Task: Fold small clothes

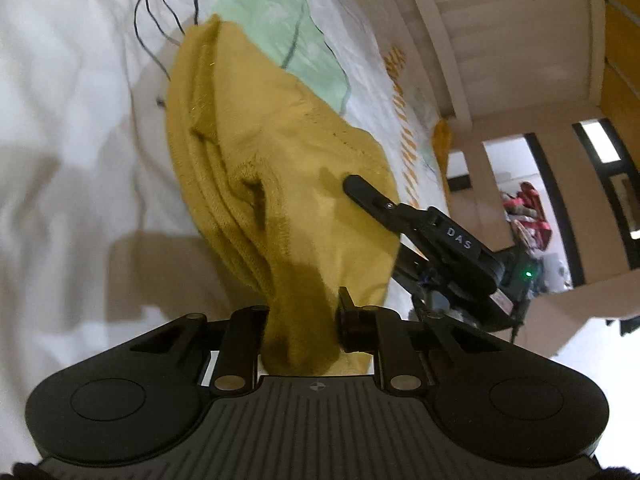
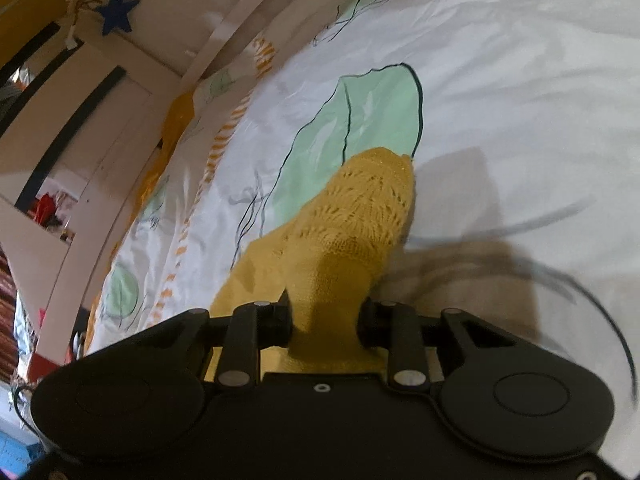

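Note:
A mustard-yellow knitted garment (image 1: 248, 128) lies bunched on the white printed bedsheet (image 1: 60, 80). My left gripper (image 1: 304, 314) is shut on a gathered end of it, and the cloth fills the gap between the jaws. In the left wrist view the upper finger (image 1: 364, 191) of my right gripper rests on top of the cloth at the right; its lower finger is hidden under the fabric. In the right wrist view my right gripper (image 2: 324, 316) is shut on the garment's lacy knit part (image 2: 360, 208), which rises off the sheet towards the jaws.
The bedsheet (image 2: 520, 80) carries green leaf prints (image 2: 360, 120) and thin dark lines. A pale wooden bed rail (image 1: 440, 40) runs along the far side. Behind it are cupboards, a blue star decoration (image 2: 118, 10) and a doorway with colourful clothes (image 1: 524, 216).

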Motion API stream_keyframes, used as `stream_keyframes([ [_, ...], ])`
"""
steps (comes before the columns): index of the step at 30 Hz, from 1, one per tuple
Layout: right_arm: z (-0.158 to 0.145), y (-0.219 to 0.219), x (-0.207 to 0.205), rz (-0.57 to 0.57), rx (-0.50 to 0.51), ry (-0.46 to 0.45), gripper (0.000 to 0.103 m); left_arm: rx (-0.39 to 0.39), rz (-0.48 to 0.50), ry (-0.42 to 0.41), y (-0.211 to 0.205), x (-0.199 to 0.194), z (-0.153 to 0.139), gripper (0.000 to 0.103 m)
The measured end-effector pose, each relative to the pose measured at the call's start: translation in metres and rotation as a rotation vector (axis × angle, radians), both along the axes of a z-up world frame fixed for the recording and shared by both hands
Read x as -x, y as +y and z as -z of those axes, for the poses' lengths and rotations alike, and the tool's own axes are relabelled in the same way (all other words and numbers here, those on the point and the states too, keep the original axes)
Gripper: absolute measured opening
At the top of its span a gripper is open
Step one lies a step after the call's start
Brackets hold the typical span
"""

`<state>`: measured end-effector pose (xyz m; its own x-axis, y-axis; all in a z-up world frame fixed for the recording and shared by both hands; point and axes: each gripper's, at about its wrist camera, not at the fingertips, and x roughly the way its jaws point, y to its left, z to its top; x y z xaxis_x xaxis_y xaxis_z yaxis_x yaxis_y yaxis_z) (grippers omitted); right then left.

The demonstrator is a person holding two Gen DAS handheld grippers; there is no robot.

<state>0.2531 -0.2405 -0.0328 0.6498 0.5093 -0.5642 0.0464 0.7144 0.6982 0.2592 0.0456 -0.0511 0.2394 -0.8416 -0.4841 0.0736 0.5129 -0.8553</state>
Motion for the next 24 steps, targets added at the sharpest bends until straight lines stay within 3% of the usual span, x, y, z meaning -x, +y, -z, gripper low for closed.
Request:
stream_keyframes([
  [7, -0.017, -0.003, 0.088, -0.046, 0.016, 0.111, 0.039, 0.017, 0.115, 0.019, -0.013, 0.08, -0.025, 0.019],
  [13, -0.02, -0.005, 0.174, -0.041, -0.01, 0.182, 0.041, 0.029, 0.197, 0.051, -0.019, 0.157, -0.03, 0.019],
  [15, -0.018, -0.006, 0.194, -0.021, -0.005, 0.183, 0.047, -0.023, 0.198, 0.033, -0.018, 0.179, -0.027, 0.02],
  [19, -0.021, -0.007, 0.228, 0.068, 0.112, 0.125, 0.057, -0.162, 0.124, -0.033, -0.01, 0.21, -0.022, 0.021],
  [24, -0.035, -0.007, 0.265, 0.181, 0.241, 0.019, 0.06, -0.365, 0.05, -0.129, -0.004, 0.242, -0.022, 0.023],
])
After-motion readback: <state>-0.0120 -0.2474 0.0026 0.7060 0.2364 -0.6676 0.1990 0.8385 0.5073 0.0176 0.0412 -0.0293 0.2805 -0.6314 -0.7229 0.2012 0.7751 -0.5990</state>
